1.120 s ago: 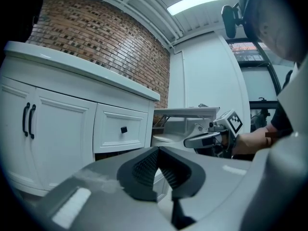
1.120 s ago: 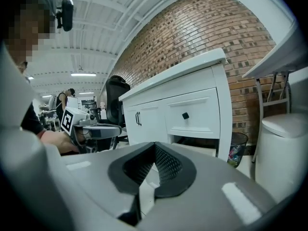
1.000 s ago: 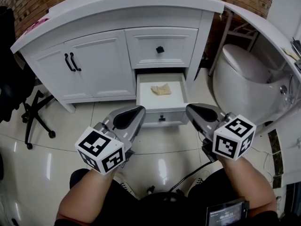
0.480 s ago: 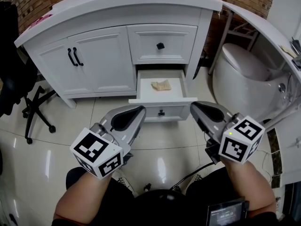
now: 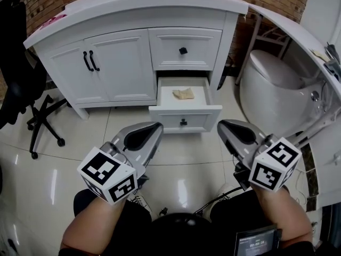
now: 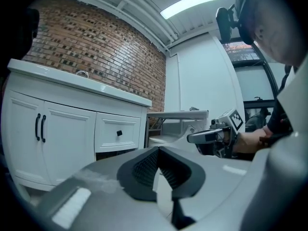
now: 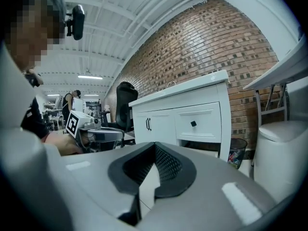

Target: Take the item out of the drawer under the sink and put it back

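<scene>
Both pulled back from open drawer [image 5: 185, 117]; item [image 5: 184, 93] inside, frame centre. Left gripper [image 5: 152, 129] and right gripper [image 5: 226, 127] clenched, empty. Likely put back.

The glossy pale tile floor [image 5: 181, 148] lies bare up to the pulled-out white lower drawer [image 5: 202, 120], which is open from above. The closed white upper drawer [image 5: 165, 47] sits over its far end. Inside, free room flanks the crumpled beige item [image 5: 184, 93]. A rounded white toilet [image 5: 272, 89] crowds the right side, and a black office chair [image 5: 16, 63] stands well off to the left.
</scene>
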